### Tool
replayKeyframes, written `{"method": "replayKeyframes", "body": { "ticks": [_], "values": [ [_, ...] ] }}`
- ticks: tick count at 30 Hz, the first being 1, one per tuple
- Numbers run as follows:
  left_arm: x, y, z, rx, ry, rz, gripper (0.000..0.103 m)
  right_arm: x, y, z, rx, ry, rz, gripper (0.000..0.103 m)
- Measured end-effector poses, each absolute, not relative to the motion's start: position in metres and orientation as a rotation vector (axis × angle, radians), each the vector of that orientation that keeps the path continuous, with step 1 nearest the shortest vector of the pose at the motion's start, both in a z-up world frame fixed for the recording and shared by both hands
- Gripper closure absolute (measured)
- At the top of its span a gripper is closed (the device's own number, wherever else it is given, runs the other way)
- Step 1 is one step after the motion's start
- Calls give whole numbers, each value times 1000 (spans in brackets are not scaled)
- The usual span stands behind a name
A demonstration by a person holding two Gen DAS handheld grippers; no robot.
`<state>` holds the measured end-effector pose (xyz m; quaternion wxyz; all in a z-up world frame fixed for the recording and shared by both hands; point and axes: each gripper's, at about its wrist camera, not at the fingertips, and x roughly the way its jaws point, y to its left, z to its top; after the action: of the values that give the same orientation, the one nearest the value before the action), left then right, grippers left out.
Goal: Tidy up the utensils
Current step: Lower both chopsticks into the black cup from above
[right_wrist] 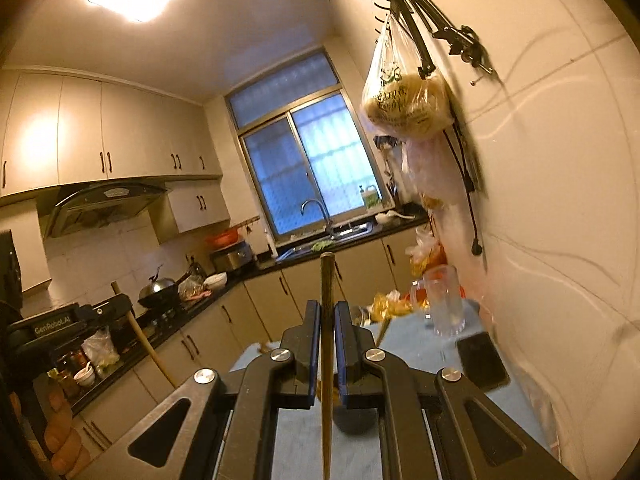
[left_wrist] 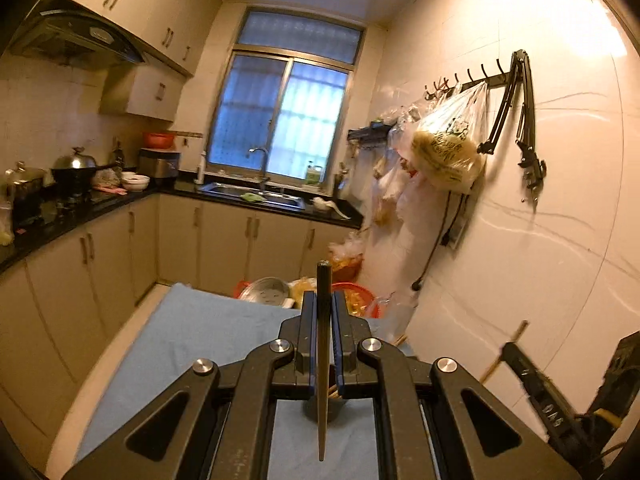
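Two chopsticks are in my claws, one in each. My left claw (left_wrist: 324,336) is closed tight on a dark chopstick (left_wrist: 323,380). It stands almost straight up between the blue pads, with its thick end poking out above and its thin tip hanging down below. My right claw (right_wrist: 327,340) is closed tight on a light wooden chopstick (right_wrist: 327,360), held the same way, thick end up.

Both claws hang over the table with the blue cloth (left_wrist: 208,332). Under each claw I can see a dark round holder (left_wrist: 326,410) on the cloth, with a few more stick ends peeking out of it. I think that is where the sticks go, but most of it is hidden behind my claws.

Chopsticks are very light, so lifting them is easy. They are thin, stiff and smooth. A smooth thin stick can slide or spin between flat pads, so I should squeeze firmly and not jerk. I am holding each one near its middle, which feels like the best place, because then neither end swings much. They will not bend, but they could snap if I push one sideways against something hard.

A clear glass mug (right_wrist: 444,304) and a black phone (right_wrist: 482,360) sit on the table by the wall. The glass could break, so I should keep my sticks away from it.
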<state>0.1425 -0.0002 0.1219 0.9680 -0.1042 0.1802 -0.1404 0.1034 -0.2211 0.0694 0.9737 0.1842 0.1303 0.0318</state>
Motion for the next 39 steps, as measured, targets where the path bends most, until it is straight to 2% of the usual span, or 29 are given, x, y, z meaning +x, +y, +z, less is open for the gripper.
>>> {"method": "replayKeyframes", "body": {
  "ticks": [10,19,29,39],
  "values": [
    [206,-32,124,-218,292,-314,96,184,-201,83,274,210,86,95],
    [253,-49,85,-204,330,-311,96,245,-197,52,274,236,84,95],
    [270,-56,51,-204,384,-329,96,265,-194,12,254,309,80,95],
    [268,-57,35,-184,443,-339,96,258,-192,1,244,346,92,95]
  ]
}}
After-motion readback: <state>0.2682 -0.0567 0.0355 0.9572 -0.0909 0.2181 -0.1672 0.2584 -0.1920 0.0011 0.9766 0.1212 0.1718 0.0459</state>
